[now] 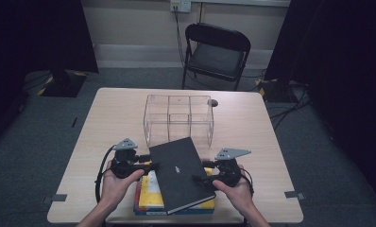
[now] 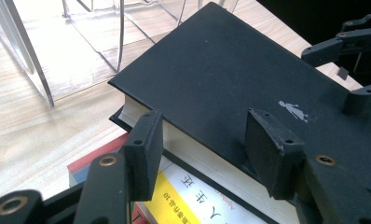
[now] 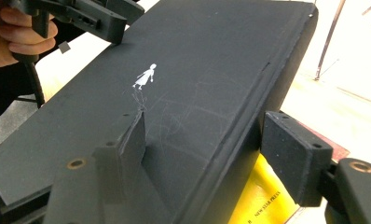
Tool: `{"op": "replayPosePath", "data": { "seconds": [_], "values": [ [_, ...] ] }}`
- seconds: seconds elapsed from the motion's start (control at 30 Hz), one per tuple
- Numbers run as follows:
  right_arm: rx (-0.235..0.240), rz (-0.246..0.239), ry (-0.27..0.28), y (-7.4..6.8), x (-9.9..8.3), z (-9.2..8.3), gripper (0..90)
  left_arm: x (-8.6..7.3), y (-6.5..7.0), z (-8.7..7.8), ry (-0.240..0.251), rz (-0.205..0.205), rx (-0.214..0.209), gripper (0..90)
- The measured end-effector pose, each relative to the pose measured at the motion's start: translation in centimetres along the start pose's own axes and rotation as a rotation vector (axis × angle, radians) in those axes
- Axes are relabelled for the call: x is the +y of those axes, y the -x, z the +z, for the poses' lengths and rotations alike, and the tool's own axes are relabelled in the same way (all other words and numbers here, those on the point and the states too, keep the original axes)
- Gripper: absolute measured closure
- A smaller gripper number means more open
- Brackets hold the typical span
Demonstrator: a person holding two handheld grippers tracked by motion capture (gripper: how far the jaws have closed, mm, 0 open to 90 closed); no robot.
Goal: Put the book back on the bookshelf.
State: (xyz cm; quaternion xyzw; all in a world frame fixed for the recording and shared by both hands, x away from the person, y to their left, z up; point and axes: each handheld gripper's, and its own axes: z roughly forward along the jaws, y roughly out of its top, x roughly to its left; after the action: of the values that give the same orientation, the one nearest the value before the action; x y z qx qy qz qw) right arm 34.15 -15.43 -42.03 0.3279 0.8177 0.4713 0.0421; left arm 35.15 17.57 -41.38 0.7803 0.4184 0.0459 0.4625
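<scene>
You clamp the black book [image 1: 182, 173] between left gripper [image 1: 147, 166] and right gripper [image 1: 201, 178], its long axis running near-to-far toward the clear organizer [image 1: 178, 119].

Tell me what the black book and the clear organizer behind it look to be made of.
Black book: probably a matte cloth or paper-covered hardcover; dull surface with faint scuffs, cream page block at the edge. Clear organizer: seemingly acrylic or similar rigid plastic; transparent walls with glossy edges.
</scene>
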Motion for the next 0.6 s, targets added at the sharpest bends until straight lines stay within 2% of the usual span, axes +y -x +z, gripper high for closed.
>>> {"op": "replayPosePath", "data": {
  "seconds": [0.4,0.53,0.57,0.6],
  "values": [
    [0.014,-0.014,-0.01,-0.7,-0.4,-0.4,31.2,1.6,-0.3,1.4,-0.011,-0.027,0.031,47.4],
    [0.001,-0.037,-0.005,-1.3,-0.5,-0.5,31.2,2.2,-0.3,1.8,-0.031,-0.024,0.041,47.0],
    [-0.012,-0.062,-0.008,-1.7,-0.5,-0.6,31.5,2.3,-0.5,1.9,-0.03,-0.039,0.031,46.8],
    [-0.014,-0.066,-0.005,-1.8,-0.5,-0.6,31.7,2.3,-0.7,1.9,-0.027,-0.044,0.025,46.9]
  ]
}}
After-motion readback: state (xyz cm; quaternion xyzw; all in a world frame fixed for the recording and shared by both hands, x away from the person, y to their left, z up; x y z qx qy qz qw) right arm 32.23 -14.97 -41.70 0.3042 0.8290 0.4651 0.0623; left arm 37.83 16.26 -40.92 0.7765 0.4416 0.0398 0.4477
